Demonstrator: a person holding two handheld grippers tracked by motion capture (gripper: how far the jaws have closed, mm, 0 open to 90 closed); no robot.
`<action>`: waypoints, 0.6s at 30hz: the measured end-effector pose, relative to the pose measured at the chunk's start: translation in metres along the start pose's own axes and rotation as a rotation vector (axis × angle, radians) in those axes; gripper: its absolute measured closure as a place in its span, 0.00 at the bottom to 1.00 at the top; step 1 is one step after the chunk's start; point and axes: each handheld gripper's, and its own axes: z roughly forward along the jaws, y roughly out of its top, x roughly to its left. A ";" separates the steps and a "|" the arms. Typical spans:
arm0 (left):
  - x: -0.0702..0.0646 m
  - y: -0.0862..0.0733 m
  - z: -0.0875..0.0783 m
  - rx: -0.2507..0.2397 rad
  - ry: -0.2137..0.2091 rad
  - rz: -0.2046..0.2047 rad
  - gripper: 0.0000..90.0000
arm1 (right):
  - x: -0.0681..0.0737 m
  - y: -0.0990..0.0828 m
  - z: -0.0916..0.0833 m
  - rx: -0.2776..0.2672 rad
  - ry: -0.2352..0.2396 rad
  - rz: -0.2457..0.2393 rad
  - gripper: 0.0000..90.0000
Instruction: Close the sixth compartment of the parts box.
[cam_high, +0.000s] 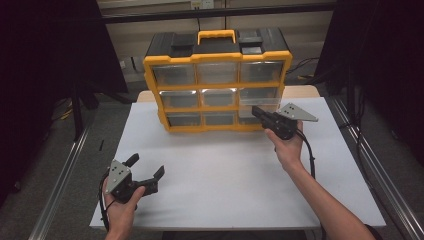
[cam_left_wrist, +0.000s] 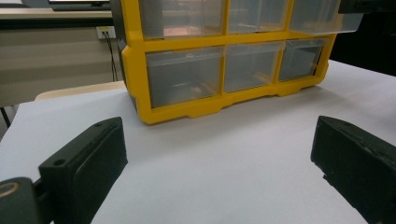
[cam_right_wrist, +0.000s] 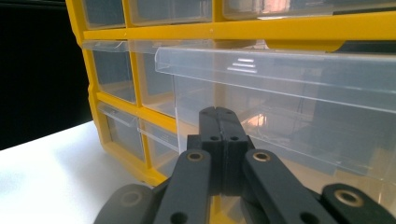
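Observation:
A yellow-framed drawer cabinet (cam_high: 218, 86) with a black top and clear drawers stands at the back of the white table (cam_high: 225, 170). Its middle-right clear drawer (cam_right_wrist: 280, 88) is pulled partway out of the frame. My right gripper (cam_right_wrist: 219, 115) is shut, jaws pressed together with nothing between them, tips right at that drawer's front face below its lip. In the high view the right gripper (cam_high: 256, 111) points left at the cabinet's right side. My left gripper (cam_high: 146, 167) rests open near the table's front left, aimed toward the cabinet (cam_left_wrist: 224, 70), nothing between its jaws.
A yellow carry handle (cam_high: 216, 35) sits on the cabinet's top. Metal rails (cam_high: 65, 170) run along both sides of the table. Dark curtains hang left and right. Bare table lies between the two grippers.

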 end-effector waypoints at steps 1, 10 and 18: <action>0.000 0.000 0.000 0.000 0.000 0.000 0.04 | 0.000 0.000 0.001 -0.001 -0.004 0.005 1.00; 0.000 0.000 0.000 0.003 -0.001 0.000 0.04 | -0.002 0.000 0.004 -0.008 -0.010 0.010 1.00; 0.000 0.000 0.000 0.005 -0.002 0.000 0.04 | -0.004 0.000 0.006 -0.005 -0.015 0.008 1.00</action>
